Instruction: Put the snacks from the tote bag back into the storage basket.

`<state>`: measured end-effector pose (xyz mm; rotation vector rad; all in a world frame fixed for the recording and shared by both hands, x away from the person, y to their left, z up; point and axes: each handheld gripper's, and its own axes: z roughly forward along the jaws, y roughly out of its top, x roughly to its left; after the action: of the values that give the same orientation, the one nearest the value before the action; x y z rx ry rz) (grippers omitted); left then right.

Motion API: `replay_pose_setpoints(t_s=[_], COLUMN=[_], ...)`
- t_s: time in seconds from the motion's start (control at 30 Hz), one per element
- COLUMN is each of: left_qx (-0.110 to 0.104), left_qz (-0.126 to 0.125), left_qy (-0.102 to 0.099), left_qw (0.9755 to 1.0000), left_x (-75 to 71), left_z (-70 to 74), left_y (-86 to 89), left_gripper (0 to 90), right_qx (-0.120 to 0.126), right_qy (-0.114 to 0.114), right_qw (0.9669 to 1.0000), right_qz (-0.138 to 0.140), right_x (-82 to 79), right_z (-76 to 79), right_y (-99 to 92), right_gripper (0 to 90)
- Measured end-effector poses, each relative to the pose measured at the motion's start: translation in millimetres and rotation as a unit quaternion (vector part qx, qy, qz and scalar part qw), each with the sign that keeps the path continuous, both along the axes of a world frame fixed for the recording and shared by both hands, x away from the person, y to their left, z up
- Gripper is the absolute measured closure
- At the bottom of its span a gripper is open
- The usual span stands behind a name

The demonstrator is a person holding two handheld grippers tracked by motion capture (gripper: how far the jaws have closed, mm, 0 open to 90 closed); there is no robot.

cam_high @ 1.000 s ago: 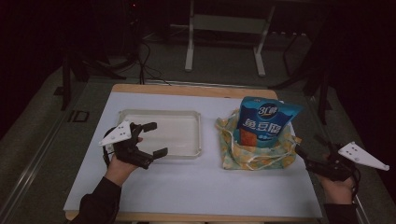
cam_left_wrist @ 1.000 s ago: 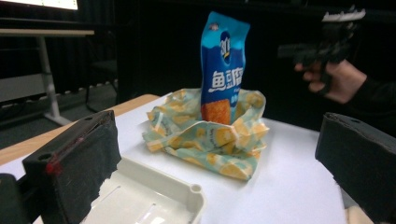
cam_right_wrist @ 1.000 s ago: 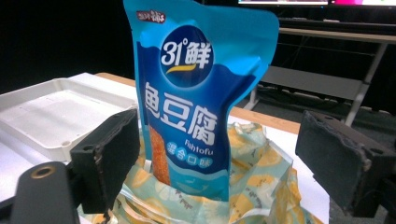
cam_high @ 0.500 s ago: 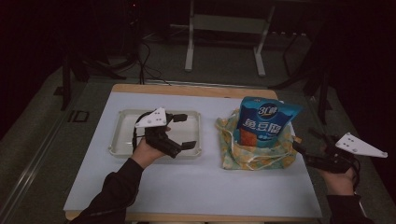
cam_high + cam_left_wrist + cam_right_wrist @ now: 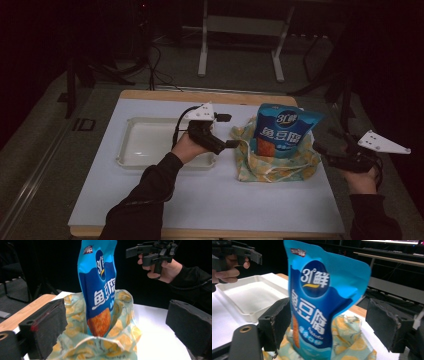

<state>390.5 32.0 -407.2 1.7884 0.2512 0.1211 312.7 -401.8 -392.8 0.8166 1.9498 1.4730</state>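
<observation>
White sheeting covers the table (image 5: 210,200), with a wooden edge visible along its near and far sides; the surrounding room is dark.

Near to far, in the high view:

1. Two dark-sleeved forearms enter from the near edge.
2. The right gripper (image 5: 334,147) is held off the table's right edge, jaws pointing toward the bag. Its jaws are spread apart and hold nothing (the right gripper view shows the snack pouch standing between them, touching neither).
3. The left gripper (image 5: 226,131) is held over the right end of the tray, just beside the bag's left side. Its jaws are likewise spread and empty; the left gripper view shows both pads apart with the bag in the gap.
4. A cloth bag (image 5: 272,162) with a yellow pattern sits on the right half of the table. A blue snack pouch (image 5: 287,130) stands upright inside it, its top well above the bag's rim.
5. A white, empty tray (image 5: 150,142) lies on the left half, nearer the far edge.
</observation>
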Motion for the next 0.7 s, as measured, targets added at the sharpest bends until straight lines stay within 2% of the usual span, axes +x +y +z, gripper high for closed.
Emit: replay_pose_setpoints(t_s=[0.03, 0.07, 0.17, 0.43, 0.47, 0.63, 0.7], left_qx=[0.000, 0.004, 0.013, 0.016, 0.012, 0.017, 0.030], left_qz=[0.000, -0.003, -0.004, -0.001, -0.001, 0.001, 0.001], left_qy=[0.000, -0.001, -0.005, 0.009, 0.011, 0.013, 0.009], left_qw=[1.0000, 1.0000, 0.9999, 0.9998, 0.9999, 0.9998, 0.9995], left_x=[0.0, 7.2, 17.6, 44.0, 46.3, 53.3, 57.3], left_z=[0.0, -0.7, -1.0, -7.1, -8.1, -10.7, -14.7], left_y=[0.0, -9.1, -21.4, -47.1, -49.9, -63.3, -74.6], left_gripper=[5.2, 5.2, 5.5, 5.5, 5.5, 5.7, 6.0], right_qx=[0.000, 0.000, 0.001, 0.008, 0.007, 0.009, 0.011], right_qy=[0.000, 0.000, 0.003, 0.017, 0.017, 0.024, 0.031], right_qw=[1.0000, 1.0000, 1.0000, 0.9998, 0.9998, 0.9997, 0.9994], right_qz=[0.000, 0.000, -0.003, -0.001, 0.000, 0.003, 0.010], right_x=[0.0, 1.9, 7.7, 23.8, 25.7, 35.0, 43.0], right_z=[0.0, -0.6, -3.3, -12.6, -13.5, -18.5, -22.3], right_y=[0.0, -0.8, -3.7, -2.8, -2.4, -1.2, 1.0], right_gripper=[20.5, 20.5, 21.5, 21.4, 21.3, 21.2, 21.3])
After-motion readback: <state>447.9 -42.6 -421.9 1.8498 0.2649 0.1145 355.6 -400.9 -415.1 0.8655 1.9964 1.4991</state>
